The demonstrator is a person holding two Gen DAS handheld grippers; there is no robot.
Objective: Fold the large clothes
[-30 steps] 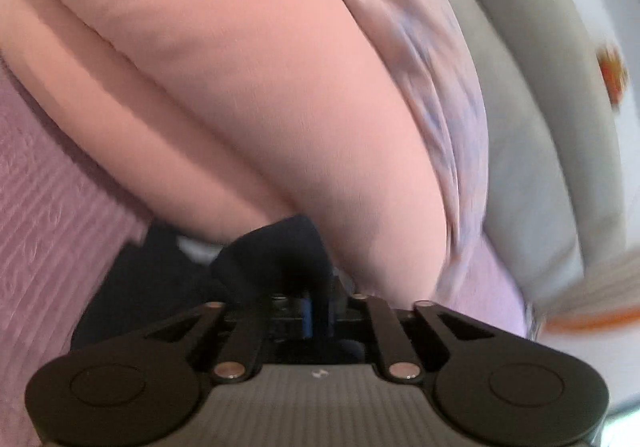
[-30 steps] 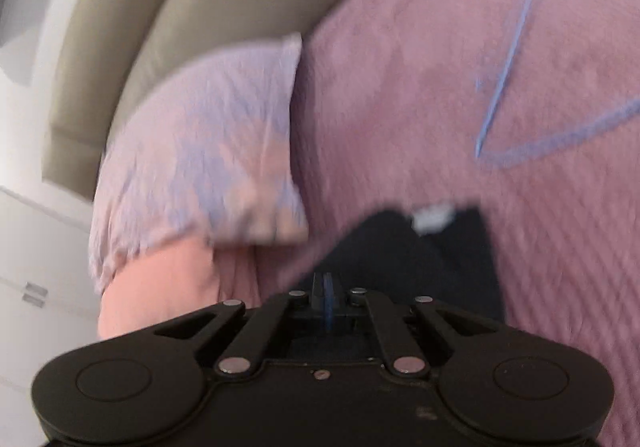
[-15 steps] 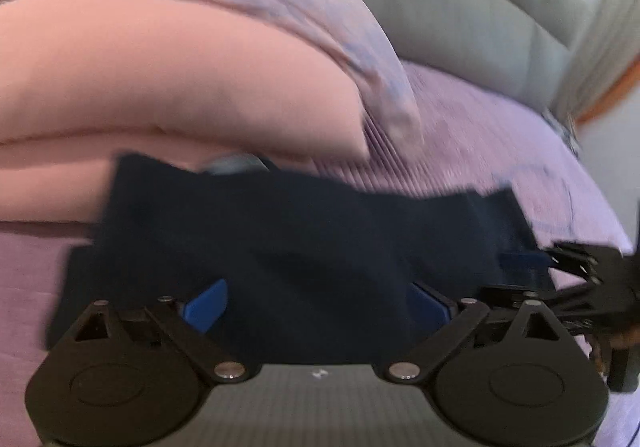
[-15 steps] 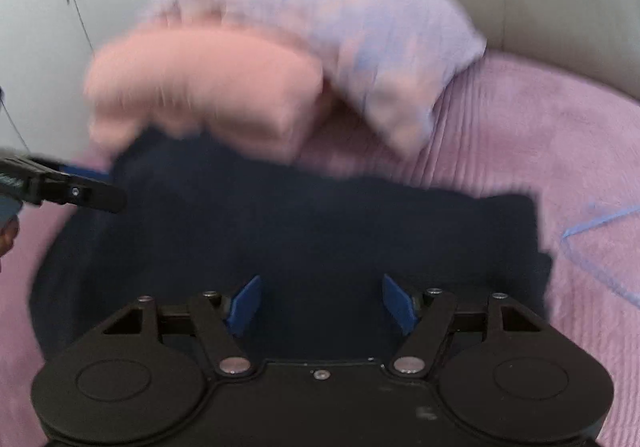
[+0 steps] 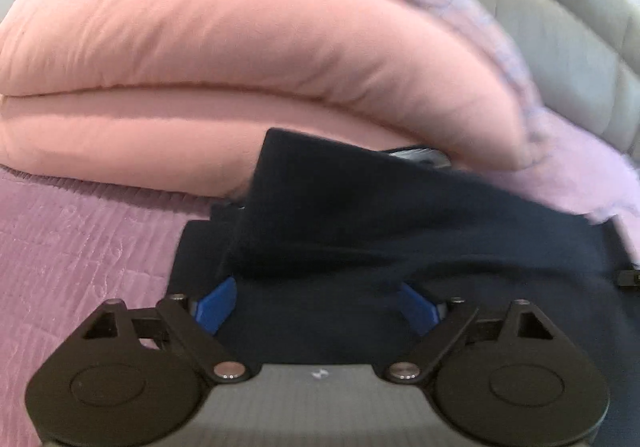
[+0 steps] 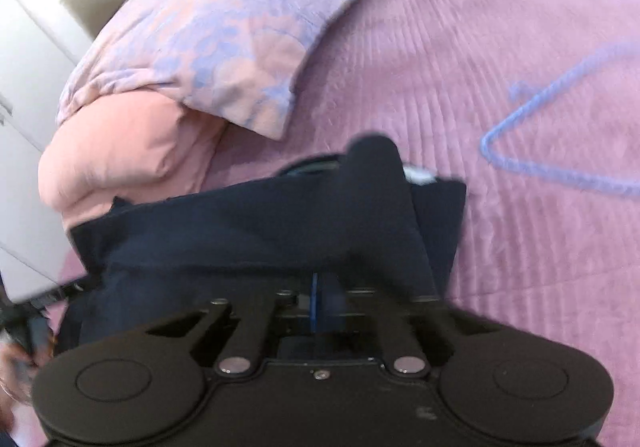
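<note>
A dark navy garment (image 5: 400,231) lies on the purple bedspread (image 5: 80,247), its far edge against a folded pink duvet (image 5: 240,59). My left gripper (image 5: 314,307) hovers low over its left part. The blue pads (image 5: 212,307) stand wide apart and are closing, with loose cloth bunched between them but not pressed. In the right wrist view, the garment (image 6: 240,223) spreads leftward. My right gripper (image 6: 316,295) is closing, its jaws nearly together on a raised fold (image 6: 376,175) near the garment's right edge.
A lilac patterned pillow (image 6: 224,39) leans on the pink duvet (image 6: 128,151) before a beige headboard (image 5: 560,47). A blue wire hanger (image 6: 540,143) lies on the bedspread (image 6: 520,247) to the right. White cupboard doors (image 6: 24,95) stand far left, and the left gripper's tip (image 6: 48,299) shows there.
Both grippers let go and opened over the spread garment half a second ago. Now the right jaws have drawn together on a fold. The left, still wide, has dropped toward the garment's left edge.
</note>
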